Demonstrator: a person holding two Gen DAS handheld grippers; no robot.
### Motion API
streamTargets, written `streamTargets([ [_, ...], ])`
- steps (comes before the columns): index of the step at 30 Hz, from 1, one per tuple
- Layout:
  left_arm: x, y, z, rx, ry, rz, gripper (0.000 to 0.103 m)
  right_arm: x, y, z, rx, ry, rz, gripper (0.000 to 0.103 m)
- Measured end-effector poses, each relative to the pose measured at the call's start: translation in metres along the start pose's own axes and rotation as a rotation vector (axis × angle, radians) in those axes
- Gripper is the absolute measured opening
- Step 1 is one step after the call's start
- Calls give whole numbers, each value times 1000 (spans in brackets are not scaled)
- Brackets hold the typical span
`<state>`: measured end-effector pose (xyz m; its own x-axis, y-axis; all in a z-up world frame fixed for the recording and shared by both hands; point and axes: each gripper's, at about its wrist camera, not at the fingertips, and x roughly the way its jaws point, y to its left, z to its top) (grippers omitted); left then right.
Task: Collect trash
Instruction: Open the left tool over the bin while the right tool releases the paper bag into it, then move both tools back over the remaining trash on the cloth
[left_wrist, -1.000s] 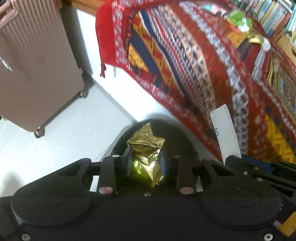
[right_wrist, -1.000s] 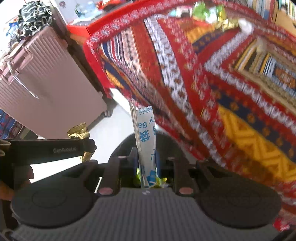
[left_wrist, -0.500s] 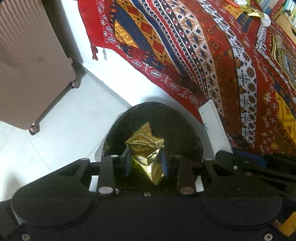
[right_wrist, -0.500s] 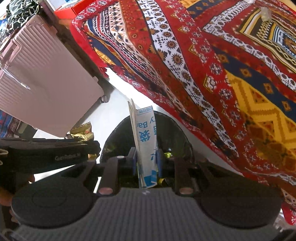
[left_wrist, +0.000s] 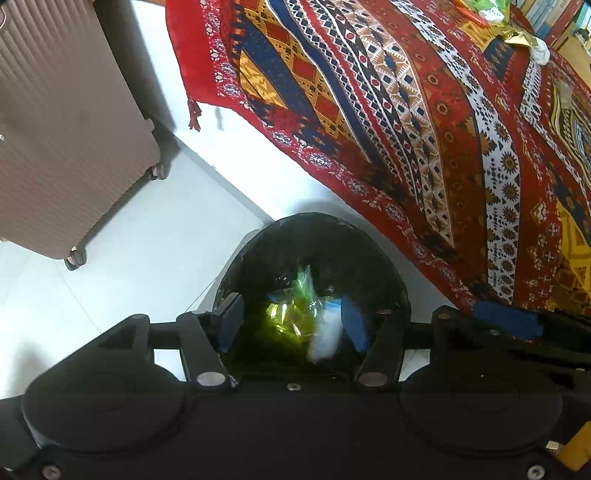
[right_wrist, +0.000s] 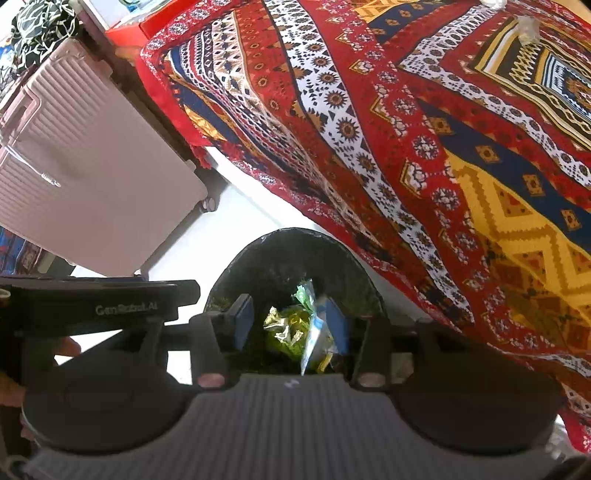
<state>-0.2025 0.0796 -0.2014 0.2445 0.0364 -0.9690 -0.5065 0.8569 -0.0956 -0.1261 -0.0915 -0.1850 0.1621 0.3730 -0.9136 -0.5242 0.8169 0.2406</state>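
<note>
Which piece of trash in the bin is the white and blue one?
The packet on the right of the bin, beside the shiny gold wrapper and below the green wrapper.

One black bin (left_wrist: 317, 236), one suitcase (left_wrist: 66, 129), one patterned cloth (left_wrist: 406, 110), perhaps three wrappers (right_wrist: 288, 332) inside.

The left gripper (left_wrist: 293, 326) is opening above the black bin (left_wrist: 314, 236); the gold wrapper (left_wrist: 284, 317) lies inside.

Left gripper (left_wrist: 293, 325) and right gripper (right_wrist: 290, 325) pointing steeply down, jaws opening, empty
</note>
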Motion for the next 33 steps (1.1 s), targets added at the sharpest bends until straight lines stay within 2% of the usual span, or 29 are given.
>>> streamTargets([
  [15, -25, -8, 14, 44, -64, 2, 60, -34, 0, 10, 8, -68, -18, 60],
  [22, -53, -24, 33, 91, -103, 25, 61, -65, -7, 27, 29, -133, -38, 61],
  [33, -107, -70, 81, 114, -206, -21, 62, -129, -37, 68, 66, -231, -148, 61],
])
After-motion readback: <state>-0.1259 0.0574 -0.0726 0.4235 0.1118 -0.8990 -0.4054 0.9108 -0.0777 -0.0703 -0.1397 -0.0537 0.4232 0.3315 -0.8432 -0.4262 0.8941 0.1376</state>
